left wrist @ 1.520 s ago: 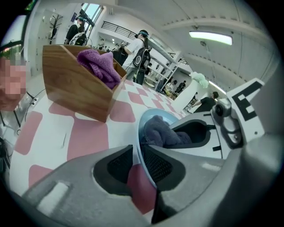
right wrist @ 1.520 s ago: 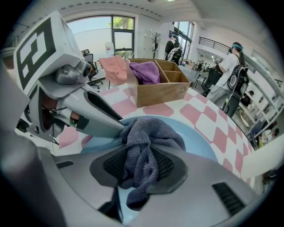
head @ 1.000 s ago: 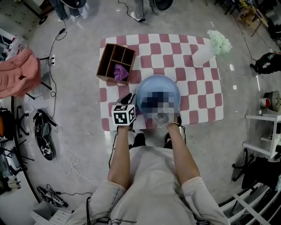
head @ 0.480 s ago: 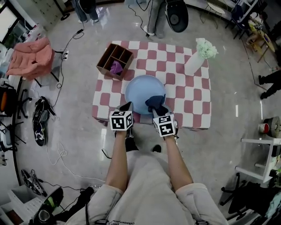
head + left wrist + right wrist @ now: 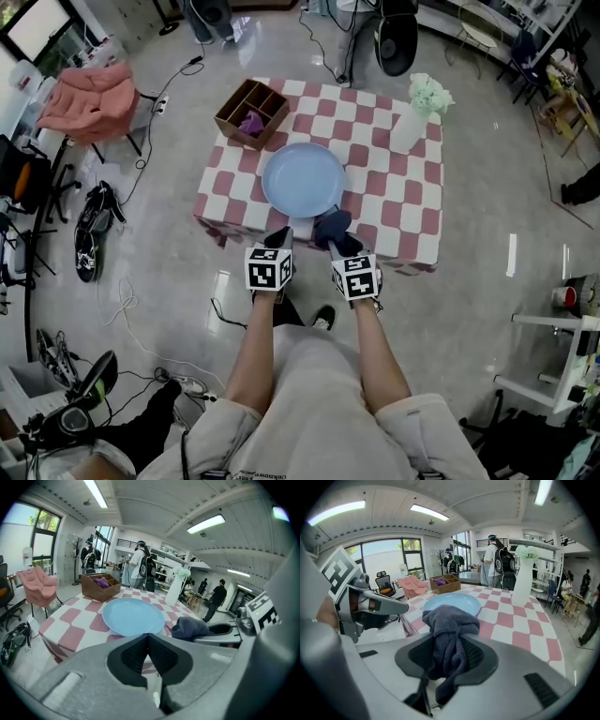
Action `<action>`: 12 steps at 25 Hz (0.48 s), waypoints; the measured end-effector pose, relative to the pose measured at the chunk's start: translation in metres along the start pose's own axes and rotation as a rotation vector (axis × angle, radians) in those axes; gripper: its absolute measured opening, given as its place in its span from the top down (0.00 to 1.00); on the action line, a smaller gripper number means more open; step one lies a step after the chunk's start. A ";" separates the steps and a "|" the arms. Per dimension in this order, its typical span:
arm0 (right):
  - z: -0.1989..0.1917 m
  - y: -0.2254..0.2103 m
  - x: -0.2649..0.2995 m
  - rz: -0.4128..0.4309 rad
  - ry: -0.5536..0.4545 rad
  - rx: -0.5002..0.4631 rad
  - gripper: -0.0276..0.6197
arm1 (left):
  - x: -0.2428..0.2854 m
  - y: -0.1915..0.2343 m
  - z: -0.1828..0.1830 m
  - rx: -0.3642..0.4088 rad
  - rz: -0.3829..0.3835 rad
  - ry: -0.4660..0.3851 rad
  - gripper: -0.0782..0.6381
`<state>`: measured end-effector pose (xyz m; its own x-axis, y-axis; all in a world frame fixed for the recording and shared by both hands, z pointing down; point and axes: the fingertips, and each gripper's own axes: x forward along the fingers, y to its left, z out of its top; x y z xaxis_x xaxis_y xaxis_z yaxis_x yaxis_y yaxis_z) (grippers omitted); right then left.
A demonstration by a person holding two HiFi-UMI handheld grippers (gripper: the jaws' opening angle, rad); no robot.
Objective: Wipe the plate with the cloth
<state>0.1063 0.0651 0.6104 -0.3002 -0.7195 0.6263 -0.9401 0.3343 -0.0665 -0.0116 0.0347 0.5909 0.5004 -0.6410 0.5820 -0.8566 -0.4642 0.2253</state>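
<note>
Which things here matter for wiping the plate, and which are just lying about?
For the job: plate, cloth, right gripper gripping the cloth.
Just lying about: wooden box with purple fabric inside, vase of flowers.

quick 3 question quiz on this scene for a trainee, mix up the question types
1. Fill in: the left gripper has its jaws ___.
2. What clamps the cloth? A) left gripper B) right gripper C) nothing
3. True or false: the plate has food on it.
Key: 1 shut, with nothing between them. 2 B. 3 false, it is bare.
</note>
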 end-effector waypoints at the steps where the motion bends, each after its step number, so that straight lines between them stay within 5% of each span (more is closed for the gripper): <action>1: -0.002 0.001 -0.005 0.005 -0.003 0.003 0.75 | -0.005 0.000 0.001 -0.006 0.013 -0.013 0.88; 12: -0.001 0.000 -0.036 0.004 -0.003 0.011 0.75 | -0.039 -0.001 0.012 0.039 0.083 -0.063 0.88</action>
<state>0.1170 0.0923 0.5886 -0.3042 -0.7203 0.6235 -0.9407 0.3304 -0.0772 -0.0283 0.0531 0.5590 0.4363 -0.7149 0.5464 -0.8903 -0.4309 0.1472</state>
